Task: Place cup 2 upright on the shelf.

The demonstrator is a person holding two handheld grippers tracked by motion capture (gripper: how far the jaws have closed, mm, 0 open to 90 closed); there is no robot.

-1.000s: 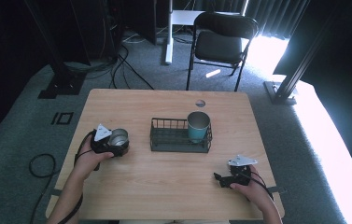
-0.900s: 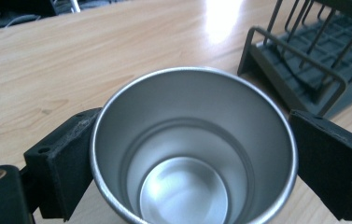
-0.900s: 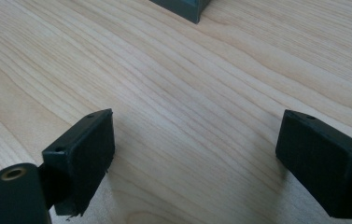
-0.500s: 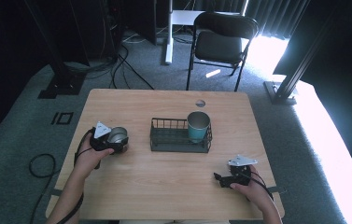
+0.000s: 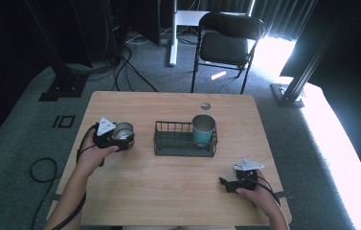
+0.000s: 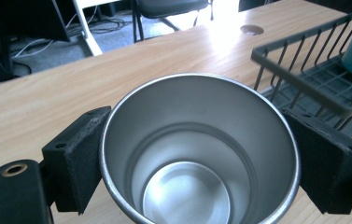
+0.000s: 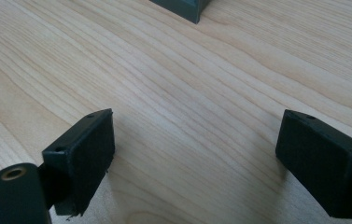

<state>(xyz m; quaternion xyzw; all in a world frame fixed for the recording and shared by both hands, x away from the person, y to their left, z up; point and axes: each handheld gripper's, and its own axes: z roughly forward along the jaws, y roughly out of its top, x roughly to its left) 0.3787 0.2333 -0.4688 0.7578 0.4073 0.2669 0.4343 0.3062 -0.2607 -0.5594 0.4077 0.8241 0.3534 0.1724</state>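
The left hand-held gripper is grasping a steel cup at the left side of the desk, with one black jaw pressing on each side of the cup wall. In the left gripper view, the steel cup is sitting between the jaws with its open mouth facing the camera, and its interior is showing bare metal. A dark wire basket is standing near the middle of the desk, just to the right of the held cup and apart from it. A teal cup is standing upright in the right end of the basket. The right hand-held gripper is resting low at the front right of the desk, well apart from the basket. In the right gripper view, its jaws are standing wide apart over bare wood, grasping nothing, and a corner of the basket is showing at the top edge. A black chair is standing on the floor beyond the desk.
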